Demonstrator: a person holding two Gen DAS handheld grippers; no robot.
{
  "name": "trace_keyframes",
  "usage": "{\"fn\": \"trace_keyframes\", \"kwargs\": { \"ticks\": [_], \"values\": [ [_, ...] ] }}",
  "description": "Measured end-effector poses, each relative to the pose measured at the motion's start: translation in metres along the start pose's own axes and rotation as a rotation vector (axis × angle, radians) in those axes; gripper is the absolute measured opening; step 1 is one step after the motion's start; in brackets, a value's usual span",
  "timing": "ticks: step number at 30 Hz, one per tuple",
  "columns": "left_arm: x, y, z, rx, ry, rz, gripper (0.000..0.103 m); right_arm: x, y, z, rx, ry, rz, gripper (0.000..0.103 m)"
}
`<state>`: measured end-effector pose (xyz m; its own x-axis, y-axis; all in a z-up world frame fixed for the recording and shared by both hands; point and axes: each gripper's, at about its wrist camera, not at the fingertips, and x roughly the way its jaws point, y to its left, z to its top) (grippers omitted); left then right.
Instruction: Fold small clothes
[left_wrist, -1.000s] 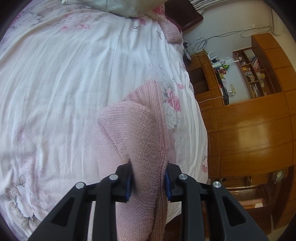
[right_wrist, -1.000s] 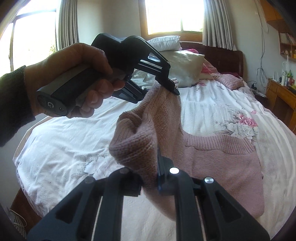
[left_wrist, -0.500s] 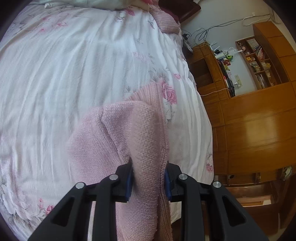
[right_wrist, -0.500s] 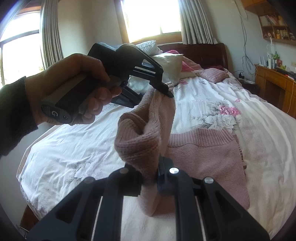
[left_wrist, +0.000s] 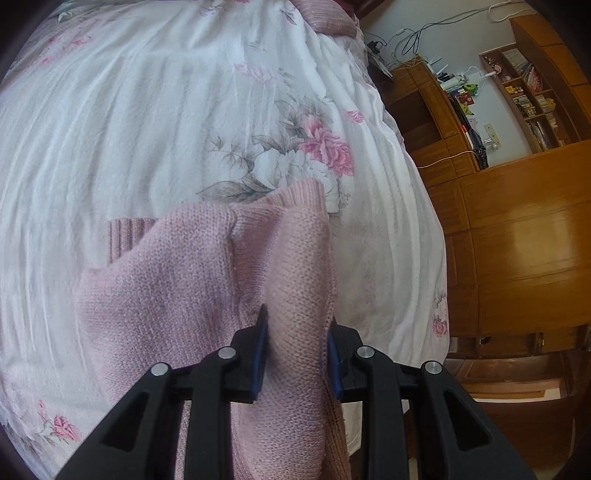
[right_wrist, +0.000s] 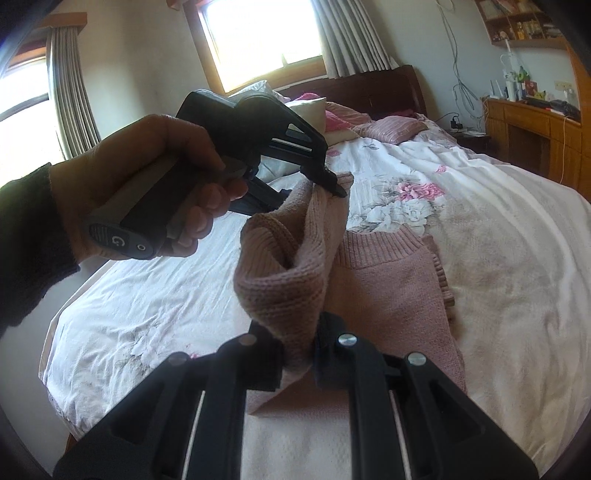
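At far left of the right wrist view, a dark sleeve (right_wrist: 26, 236) ends in the person's hand (right_wrist: 147, 177), which is wrapped around the grey handle of the left gripper (right_wrist: 334, 186); the tips of that tool are clamped on the upper edge of the pink knit sweater (right_wrist: 391, 291), lifting a fold clear of the bed; the left wrist view confirms the grip, with knit fabric pinched between the blue pads (left_wrist: 258, 354) of the left gripper (left_wrist: 295, 343); at bottom centre, the right gripper (right_wrist: 299, 347) is likewise closed on the lower end of the same raised fold, the fabric bunched between its black fingers; the raised section hangs in a loose curl between the two tools; to the right of it, the remainder of the sweater lies flat on the floral bedspread (right_wrist: 517, 258), ribbed hem toward the headboard; a striped pink pillow (right_wrist: 391, 127) rests near the headboard; at far right, a wooden desk (right_wrist: 532, 129) stands against the wall beside the bed.
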<state>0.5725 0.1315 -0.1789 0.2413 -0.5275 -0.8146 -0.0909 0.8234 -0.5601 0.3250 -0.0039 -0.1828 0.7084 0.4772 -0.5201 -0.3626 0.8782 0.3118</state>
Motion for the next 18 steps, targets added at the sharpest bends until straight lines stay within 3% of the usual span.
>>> {"fn": "trace_keyframes", "kwargs": {
  "ticks": [12, 18],
  "values": [
    [0.057, -0.027, -0.009, 0.01, -0.002, 0.128, 0.027, 0.003, -0.052, -0.022, 0.074, 0.046, -0.023, 0.01],
    [0.079, -0.034, -0.017, 0.029, -0.032, 0.197, 0.027, 0.008, -0.084, -0.036, 0.167, 0.092, 0.016, 0.01]
  ]
}}
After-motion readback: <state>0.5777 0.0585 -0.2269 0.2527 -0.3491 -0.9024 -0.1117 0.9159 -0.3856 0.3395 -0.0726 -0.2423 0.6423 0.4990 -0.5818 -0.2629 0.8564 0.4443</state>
